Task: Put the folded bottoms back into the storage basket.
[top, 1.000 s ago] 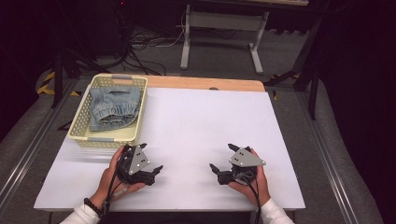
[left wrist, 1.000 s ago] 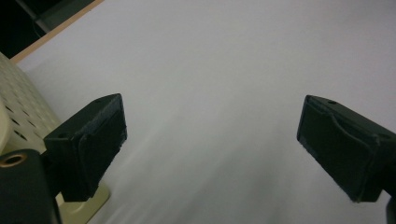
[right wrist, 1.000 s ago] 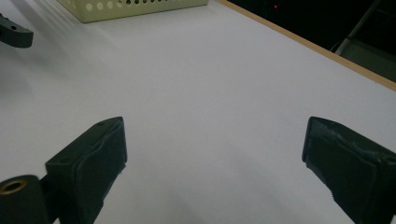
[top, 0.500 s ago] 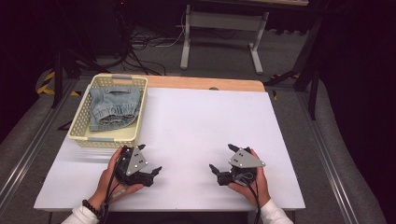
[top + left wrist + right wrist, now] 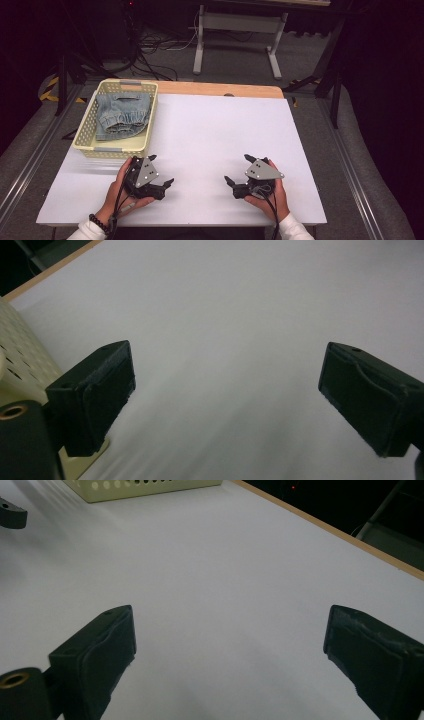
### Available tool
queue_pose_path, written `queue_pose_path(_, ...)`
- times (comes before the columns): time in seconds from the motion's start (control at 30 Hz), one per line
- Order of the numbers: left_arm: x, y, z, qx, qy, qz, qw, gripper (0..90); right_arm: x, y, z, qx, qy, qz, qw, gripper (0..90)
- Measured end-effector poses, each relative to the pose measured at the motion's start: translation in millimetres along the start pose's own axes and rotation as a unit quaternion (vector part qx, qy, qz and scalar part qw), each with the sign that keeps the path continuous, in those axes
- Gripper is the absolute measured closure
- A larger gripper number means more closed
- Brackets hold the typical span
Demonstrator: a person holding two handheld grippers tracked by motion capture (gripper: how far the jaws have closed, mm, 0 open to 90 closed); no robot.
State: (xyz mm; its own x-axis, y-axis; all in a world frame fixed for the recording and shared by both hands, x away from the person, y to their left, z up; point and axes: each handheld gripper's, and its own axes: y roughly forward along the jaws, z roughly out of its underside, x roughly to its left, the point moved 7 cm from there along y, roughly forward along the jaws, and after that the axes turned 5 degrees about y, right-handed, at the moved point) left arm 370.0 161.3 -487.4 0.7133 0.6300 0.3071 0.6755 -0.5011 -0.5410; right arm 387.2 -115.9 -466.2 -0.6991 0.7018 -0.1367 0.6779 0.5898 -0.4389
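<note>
Left hand-held gripper [image 5: 161, 170] spread | right hand-held gripper [image 5: 239, 170] spread | jeans [image 5: 121, 116] in basket [image 5: 112, 146] just beyond left

A white table [image 5: 210, 135] with a wooden far edge stands before a grey metal stand [image 5: 237, 37].

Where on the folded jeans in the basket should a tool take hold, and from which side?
Probably from above, on the gathered waistband fold of the jeans at the end nearer the person. The basket walls ring the denim, blocking any sideways approach, and that bunched ridge stands proud enough to pinch. The left tool is nearest, with jaws open.
</note>
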Motion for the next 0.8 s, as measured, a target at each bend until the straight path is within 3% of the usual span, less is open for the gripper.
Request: queue_pose_path(0.8,0.0,2.2,1.1,0.003,-0.001,0.004,1.0,8.7,-2.5,1.7,1.8,0.003,0.002,0.003,1.0,6.7)
